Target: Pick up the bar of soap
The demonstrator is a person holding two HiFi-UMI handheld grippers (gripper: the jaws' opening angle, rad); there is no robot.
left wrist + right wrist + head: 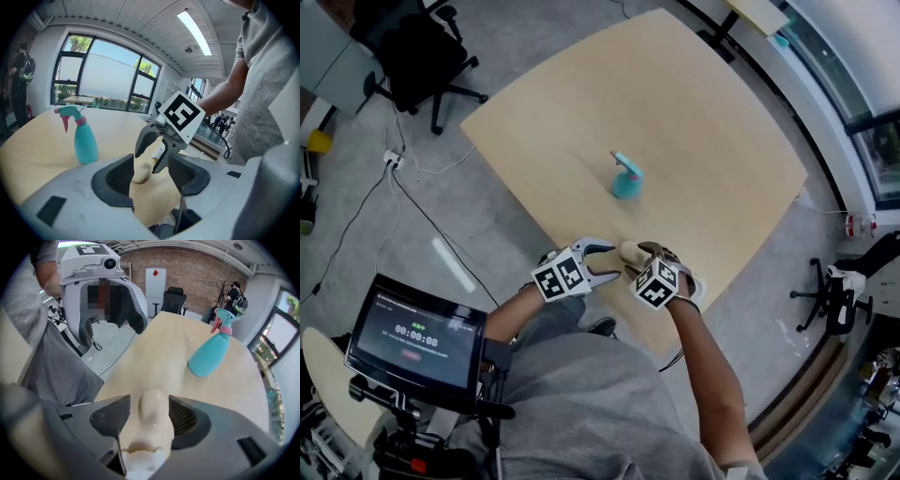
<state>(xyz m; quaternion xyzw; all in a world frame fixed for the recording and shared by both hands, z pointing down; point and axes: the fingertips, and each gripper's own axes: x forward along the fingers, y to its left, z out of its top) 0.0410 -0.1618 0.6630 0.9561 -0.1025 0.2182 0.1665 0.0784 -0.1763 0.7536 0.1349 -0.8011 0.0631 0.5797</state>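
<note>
Cream-coloured and rounded, the bar of soap [152,418] is sitting clamped in the right claw [643,253], just over the near edge of the pale wooden bench [694,112]. I cannot tell whether it is touching the wood. The left claw [615,262] is hovering just beside it with its jaws standing apart, the soap's free end pointing into that gap. A teal spray bottle [625,178] is standing upright towards the middle of the bench, well apart from both.
</note>
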